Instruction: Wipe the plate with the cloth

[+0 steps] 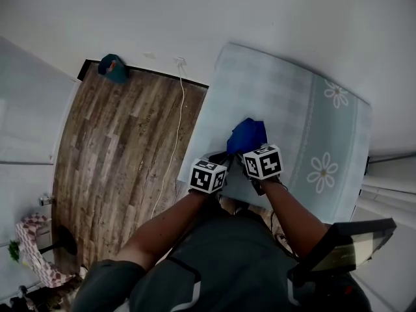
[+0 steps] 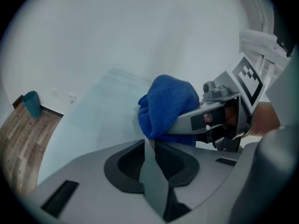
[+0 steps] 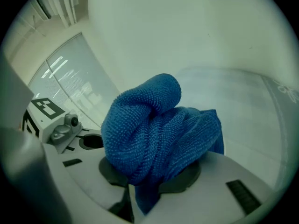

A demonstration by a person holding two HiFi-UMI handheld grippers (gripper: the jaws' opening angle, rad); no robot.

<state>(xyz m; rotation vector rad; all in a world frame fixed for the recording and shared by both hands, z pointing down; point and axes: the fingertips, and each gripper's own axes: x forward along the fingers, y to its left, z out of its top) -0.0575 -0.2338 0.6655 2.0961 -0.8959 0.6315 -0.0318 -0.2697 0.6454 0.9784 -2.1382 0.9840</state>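
Note:
A blue cloth is bunched up over the near edge of the table, with my right gripper shut on it. In the right gripper view the cloth fills the middle and a flap hangs down between the jaws of my right gripper. Just to its left, my left gripper is shut on a thin pale edge that looks like the plate, seen edge-on. The plate's edge runs up to the cloth. The plate's face is hidden in every view.
The table carries a pale blue tablecloth with white flowers. Left of it is wooden floor with a white cable and a teal object by the wall. A dark item stands at the lower right.

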